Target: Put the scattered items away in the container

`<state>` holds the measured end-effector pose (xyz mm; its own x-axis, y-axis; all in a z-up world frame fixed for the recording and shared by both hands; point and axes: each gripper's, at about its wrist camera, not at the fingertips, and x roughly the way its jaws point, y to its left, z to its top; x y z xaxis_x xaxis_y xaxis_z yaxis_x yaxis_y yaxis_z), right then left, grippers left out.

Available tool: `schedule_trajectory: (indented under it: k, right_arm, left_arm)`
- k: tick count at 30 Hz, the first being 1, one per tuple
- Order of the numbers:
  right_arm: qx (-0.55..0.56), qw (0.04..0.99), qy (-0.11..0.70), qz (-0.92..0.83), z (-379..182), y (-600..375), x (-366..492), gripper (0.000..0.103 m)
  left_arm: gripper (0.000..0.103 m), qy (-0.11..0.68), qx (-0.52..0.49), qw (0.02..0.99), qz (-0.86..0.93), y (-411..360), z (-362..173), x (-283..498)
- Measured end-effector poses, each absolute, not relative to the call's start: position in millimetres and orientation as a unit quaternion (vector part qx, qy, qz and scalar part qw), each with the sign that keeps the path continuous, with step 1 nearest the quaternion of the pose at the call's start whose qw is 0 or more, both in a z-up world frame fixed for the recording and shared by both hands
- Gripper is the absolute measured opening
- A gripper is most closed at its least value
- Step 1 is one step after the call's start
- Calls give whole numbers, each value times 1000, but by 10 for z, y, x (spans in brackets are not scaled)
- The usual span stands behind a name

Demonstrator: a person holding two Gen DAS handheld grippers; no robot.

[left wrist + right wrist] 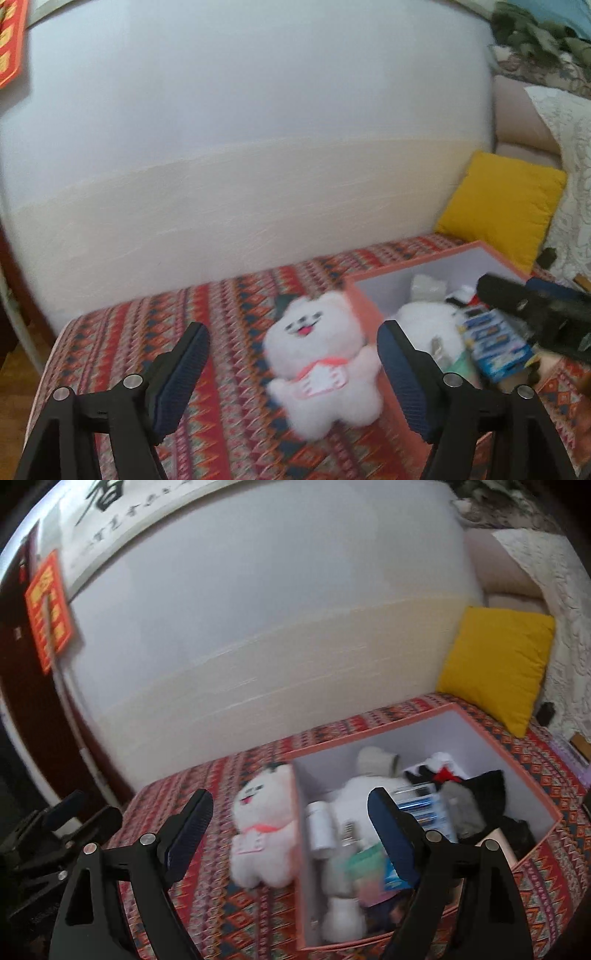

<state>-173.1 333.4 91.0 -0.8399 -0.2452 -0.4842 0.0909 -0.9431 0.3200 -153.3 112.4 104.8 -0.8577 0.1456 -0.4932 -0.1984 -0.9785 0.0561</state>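
Patterned bedspread, pale wall behind. White plush toy at twelve o'clock of spread, empty left gripper, leaning on orange box's outer wall, head-to-feet axis roughly twelve-to-six. Right gripper spread too, over box.

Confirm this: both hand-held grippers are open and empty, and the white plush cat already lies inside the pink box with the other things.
Not quite. The plush cat lies outside the box, on the patterned cloth against its left wall, as the right wrist view shows. The rest holds: the left hand-held gripper and right hand-held gripper are both open and empty, and the box holds other things.
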Motion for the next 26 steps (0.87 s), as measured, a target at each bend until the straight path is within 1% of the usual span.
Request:
schedule_trajectory:
  k: [1,3,6,8,9,10,11,13,17,22,26]
  right_arm:
    - [272,105,-151,-945,894,3259,-1720,89]
    - [280,131,-171,-935,848,3134,-1709,90]
    - [320,166,-192,-913,570,2822,-1701,91]
    - [348,173,-174,-905,324,2561,-1623,91]
    - [358,174,-160,-903,208,2440,-1566,91]
    - [369,172,-141,-902,90,2314,-1496,91]
    - [379,170,-122,-902,-18,2198,-1426,91]
    - [393,172,-85,-899,-188,1982,-1288,91]
    - [400,189,-52,-895,-289,1731,-1149,91]
    - [384,196,1,-902,-311,1506,-1043,91]
    - [392,197,14,-898,-361,1452,-1005,91]
  left_arm:
    - [85,50,-255,83,962,1019,991,-1514]
    - [85,46,-273,61,959,740,759,-1448]
    - [86,45,-295,25,954,403,457,-1284]
    - [93,41,-302,-9,952,167,289,-1114]
    - [99,37,-305,-31,951,53,223,-1024]
    - [103,32,-307,-52,950,-61,157,-933]
    - [103,26,-306,-70,949,-166,128,-844]
    - [103,19,-298,-86,951,-271,159,-737]
    - [103,19,-255,-112,960,-330,349,-531]
    - [103,4,-235,-105,966,-356,458,-434]
    - [102,10,-207,-89,974,-327,466,-391]
